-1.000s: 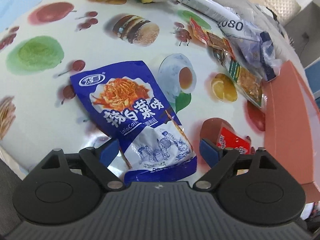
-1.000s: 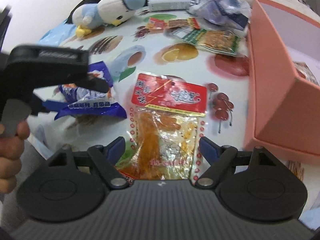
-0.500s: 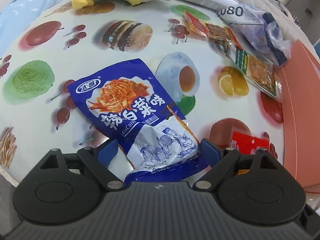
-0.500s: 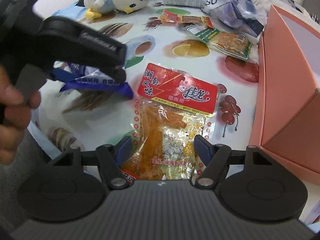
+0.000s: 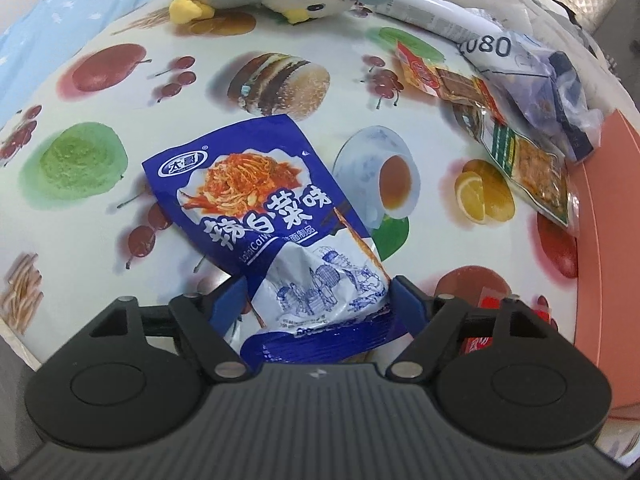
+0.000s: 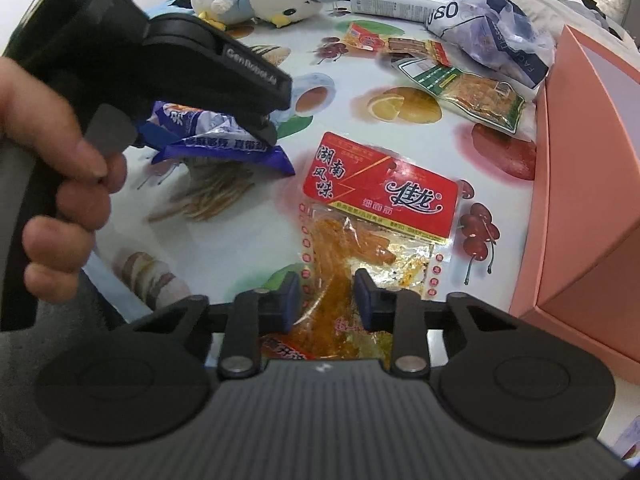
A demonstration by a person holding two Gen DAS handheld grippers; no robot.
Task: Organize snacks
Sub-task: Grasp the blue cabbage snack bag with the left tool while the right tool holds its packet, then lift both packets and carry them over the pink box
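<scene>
- Left gripper [image 5: 316, 300], in its own view, has been closing its blue pads on the near end of the blue foil snack packet with the noodle picture [image 5: 260, 216]; both pads now touch its crumpled sides, so it looks pinched, though the packet lies on the food-printed tablecloth [image 5: 100, 80]. Beyond and to the right lie a green-labelled clear packet [image 5: 528, 168] and a red strip packet [image 5: 436, 76], near the salmon-pink cardboard box [image 5: 608, 240].
- Right gripper [image 6: 326, 300], in its own view, has been narrowing its jaws and now squeezes the clear bottom of the red-headed packet of orange strips [image 6: 376, 216], just left of that box.
- Judging by this, sorting has barely begun (at least four packets remain on the cloth); what the box holds cannot be seen.
</scene>
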